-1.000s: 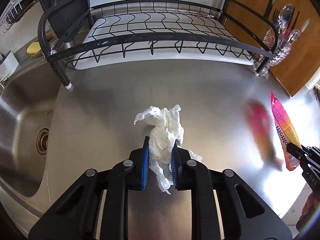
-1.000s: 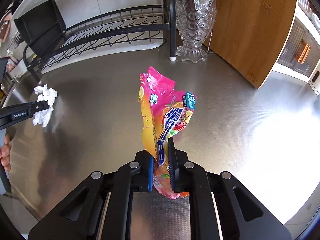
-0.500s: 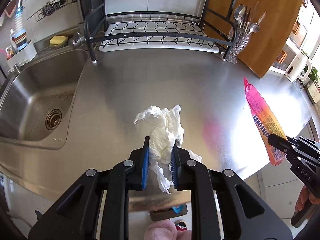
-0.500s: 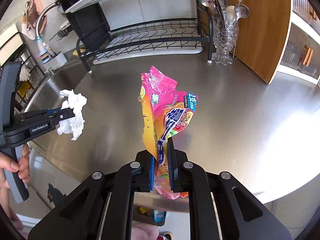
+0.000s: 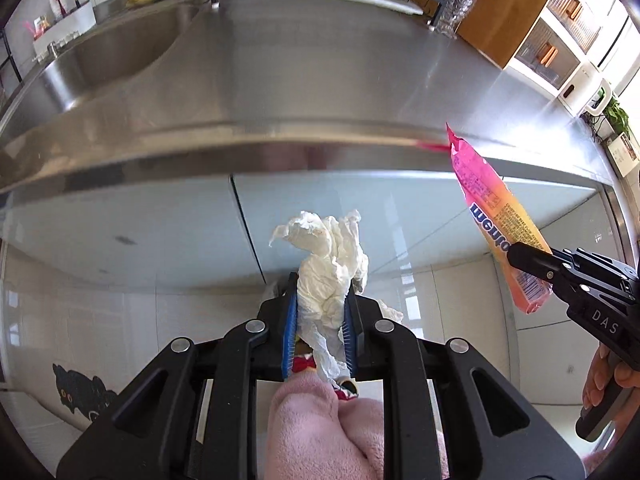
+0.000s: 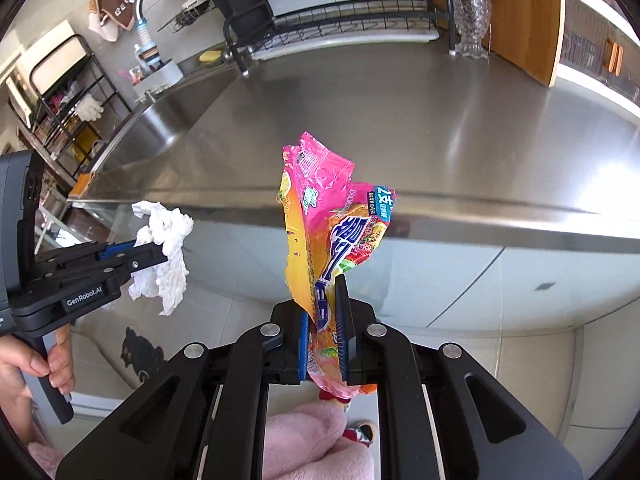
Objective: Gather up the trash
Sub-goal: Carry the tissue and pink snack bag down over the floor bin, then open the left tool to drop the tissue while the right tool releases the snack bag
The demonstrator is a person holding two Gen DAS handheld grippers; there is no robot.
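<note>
The left tool (image 5: 320, 320) is closed tight on a crumpled white tissue (image 5: 328, 264), gripped around its lower middle so the loose wad stands up above the blue pads while a tail hangs below. The right tool (image 6: 323, 332) is likewise clamped shut on a pink and orange snack wrapper (image 6: 332, 236), pinched near its bottom end so most of the empty bag rises free of the pads. Seen from the left wrist camera, that wrapper (image 5: 496, 224) juts up and away from the right tool's black fingers, well apart from the tissue.

Both pieces of trash are held in the air, out in front of the steel table (image 6: 400, 120) and below its front edge, over the tiled floor (image 5: 460, 280) and facing the pale cabinet doors (image 5: 140, 232). Holding each item by a narrow waist makes sense: thin, limp material gives a firm pinch only where it bunches, and the free ends stay clear of the pads for a clean drop. Keeping the 2 tools apart stops the pieces from tangling.

Judging by this, pick-up is done for these 2 items and what remains is carrying them to a bin, which no view shows. The sink (image 6: 156, 128), dish rack (image 6: 340, 20) and glass cutlery holder (image 6: 474, 12) stand far back on the table, untouched.
</note>
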